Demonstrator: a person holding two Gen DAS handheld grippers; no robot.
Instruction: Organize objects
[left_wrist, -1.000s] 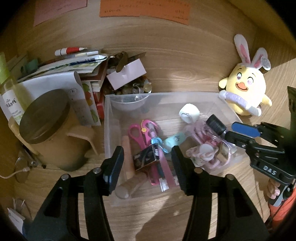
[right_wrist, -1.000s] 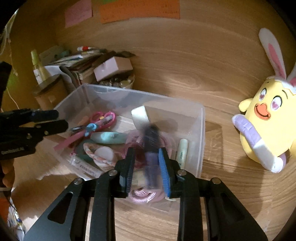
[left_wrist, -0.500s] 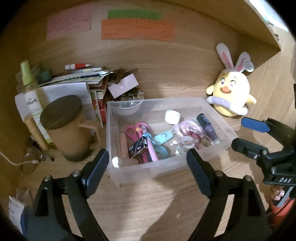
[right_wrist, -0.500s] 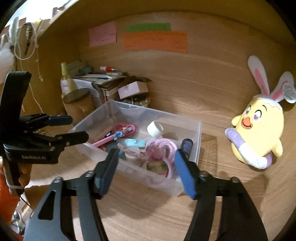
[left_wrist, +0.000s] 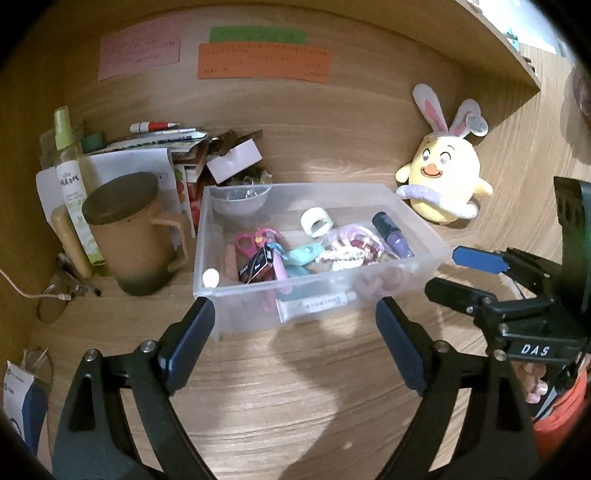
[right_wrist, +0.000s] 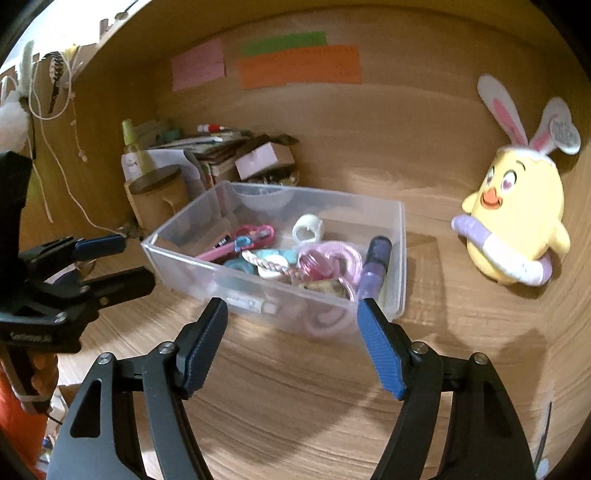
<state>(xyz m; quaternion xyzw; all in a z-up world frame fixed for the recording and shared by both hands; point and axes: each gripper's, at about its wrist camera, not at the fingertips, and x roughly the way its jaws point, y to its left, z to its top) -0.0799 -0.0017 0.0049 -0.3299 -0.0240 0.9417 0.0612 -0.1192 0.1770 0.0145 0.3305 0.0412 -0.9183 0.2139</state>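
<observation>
A clear plastic bin (left_wrist: 424, 229) (right_wrist: 400, 236) stands on the wooden desk. It holds pink scissors (left_wrist: 255, 242), a white tape roll (left_wrist: 316, 221) (right_wrist: 307, 228), a purple bottle with a dark cap (left_wrist: 391, 234) (right_wrist: 375, 267), pink coiled hair ties (right_wrist: 332, 258), a small black box (left_wrist: 255, 267) and a white tube (left_wrist: 314, 304). My left gripper (left_wrist: 295, 321) is open and empty, in front of the bin. My right gripper (right_wrist: 291, 319) is open and empty, in front of the bin's near wall; it also shows in the left wrist view (left_wrist: 458, 273).
A yellow bunny-eared plush (left_wrist: 443, 184) (right_wrist: 513, 218) sits right of the bin. A brown lidded mug (left_wrist: 129, 229), a green spray bottle (left_wrist: 68, 166) and a stack of papers and small boxes (left_wrist: 177, 155) stand at the left. Sticky notes (left_wrist: 262, 59) hang on the back wall.
Both grippers have opened and pulled back out of the bin. The right one let go of the purple bottle, which now lies in the bin; the black box also lies there.
</observation>
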